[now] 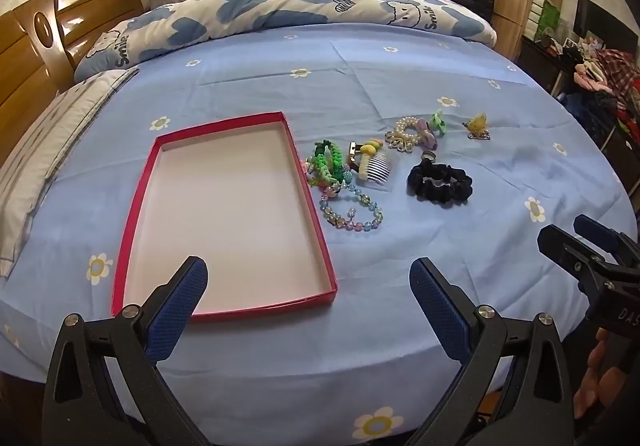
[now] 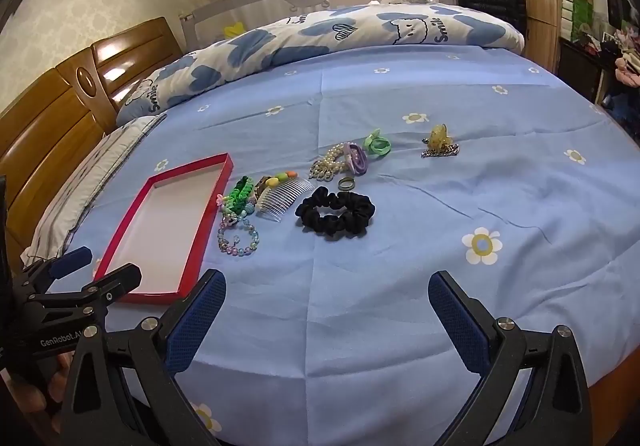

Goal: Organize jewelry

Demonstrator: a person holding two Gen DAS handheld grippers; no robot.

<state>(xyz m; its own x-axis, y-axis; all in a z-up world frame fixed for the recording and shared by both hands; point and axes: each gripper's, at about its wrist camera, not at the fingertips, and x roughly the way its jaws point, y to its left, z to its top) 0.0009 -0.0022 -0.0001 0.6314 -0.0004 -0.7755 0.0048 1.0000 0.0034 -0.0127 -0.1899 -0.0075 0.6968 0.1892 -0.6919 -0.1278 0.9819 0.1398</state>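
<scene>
Left tongs point(image 1: 308, 282): apart, nothing between them, over the near end of the red tray point(image 1: 316, 222).
Right tongs point(image 2: 326, 298): apart, gripping nothing.
Jewelry: black scrunchie point(image 2: 336, 215), hair comb point(image 2: 280, 194), bead bracelet point(image 2: 238, 236) on the bed point(image 2: 440, 206), just right of the tray.

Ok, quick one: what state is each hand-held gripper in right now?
Left hand-held gripper: open, holding nothing, over the near end of the red tray.
Right hand-held gripper: open, holding nothing, over bare bedsheet.
</scene>
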